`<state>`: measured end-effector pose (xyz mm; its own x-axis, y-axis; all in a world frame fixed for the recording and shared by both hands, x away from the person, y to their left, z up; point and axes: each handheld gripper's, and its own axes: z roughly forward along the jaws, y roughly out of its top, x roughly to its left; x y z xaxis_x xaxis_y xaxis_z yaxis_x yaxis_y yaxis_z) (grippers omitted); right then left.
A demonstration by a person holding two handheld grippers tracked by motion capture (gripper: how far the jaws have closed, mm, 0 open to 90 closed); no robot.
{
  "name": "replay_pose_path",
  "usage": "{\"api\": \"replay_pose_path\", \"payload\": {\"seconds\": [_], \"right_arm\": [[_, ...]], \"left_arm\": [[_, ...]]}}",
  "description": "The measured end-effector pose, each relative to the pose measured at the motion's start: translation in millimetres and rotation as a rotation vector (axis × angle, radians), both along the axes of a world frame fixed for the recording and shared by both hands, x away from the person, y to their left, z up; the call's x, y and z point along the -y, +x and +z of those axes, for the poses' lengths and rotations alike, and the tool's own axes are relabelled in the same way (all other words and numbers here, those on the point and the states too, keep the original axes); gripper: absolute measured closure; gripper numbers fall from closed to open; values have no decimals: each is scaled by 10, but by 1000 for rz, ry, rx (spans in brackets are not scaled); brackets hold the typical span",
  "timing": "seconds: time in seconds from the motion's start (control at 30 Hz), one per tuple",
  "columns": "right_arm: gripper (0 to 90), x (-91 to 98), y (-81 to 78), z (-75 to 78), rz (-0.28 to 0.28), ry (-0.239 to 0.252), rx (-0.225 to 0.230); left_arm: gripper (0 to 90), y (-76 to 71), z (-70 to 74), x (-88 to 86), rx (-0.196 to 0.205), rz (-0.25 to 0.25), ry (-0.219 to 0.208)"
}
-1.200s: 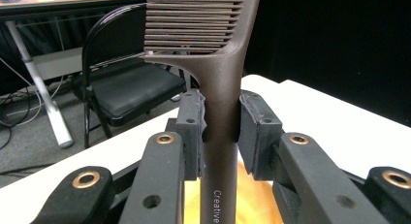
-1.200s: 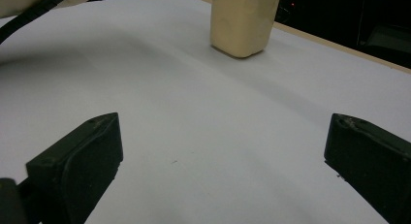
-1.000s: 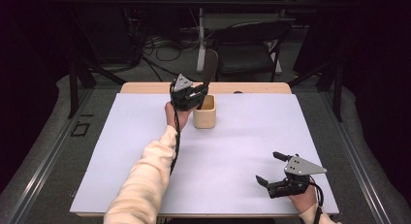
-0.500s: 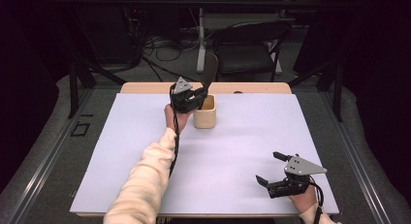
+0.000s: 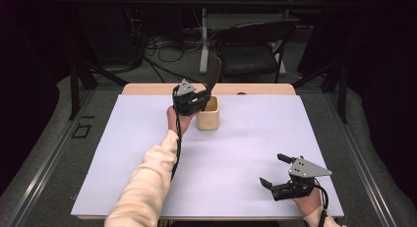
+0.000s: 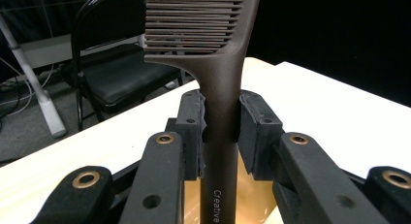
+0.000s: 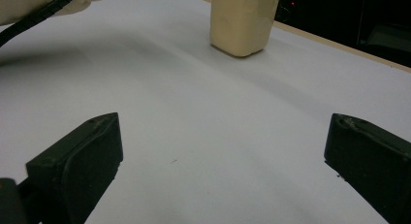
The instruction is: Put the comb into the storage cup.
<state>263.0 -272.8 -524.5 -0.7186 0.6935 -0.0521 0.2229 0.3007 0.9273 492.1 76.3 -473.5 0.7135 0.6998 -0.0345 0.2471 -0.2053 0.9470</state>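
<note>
A dark brown comb (image 5: 212,74) stands upright with its teeth at the top. My left gripper (image 5: 199,100) is shut on its handle, at the back middle of the table. In the left gripper view the pads (image 6: 191,122) press both sides of the comb (image 6: 220,103), and its lower end reaches down into a beige wooden cup (image 6: 191,204). The cup (image 5: 208,120) stands just right of that hand. My right gripper (image 5: 271,169) rests near the front right edge, open with nothing between its jaws. Far ahead of the right gripper (image 7: 223,146) stands the cup (image 7: 242,23).
A white sheet (image 5: 246,143) covers the table, with a wooden strip (image 5: 260,89) at the far edge. Behind the table stands a black folding chair (image 5: 251,55) among stands and cables. The left sleeve (image 5: 147,183) and the gripper's cable cross the table's left half.
</note>
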Motion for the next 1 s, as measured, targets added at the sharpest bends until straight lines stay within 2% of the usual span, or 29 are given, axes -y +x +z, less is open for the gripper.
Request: {"api": "replay_pose_path", "payload": {"seconds": [1.0], "right_arm": [[0, 1, 0, 0, -1, 0, 0]], "left_arm": [[724, 22, -43, 29, -34, -26, 37]]}}
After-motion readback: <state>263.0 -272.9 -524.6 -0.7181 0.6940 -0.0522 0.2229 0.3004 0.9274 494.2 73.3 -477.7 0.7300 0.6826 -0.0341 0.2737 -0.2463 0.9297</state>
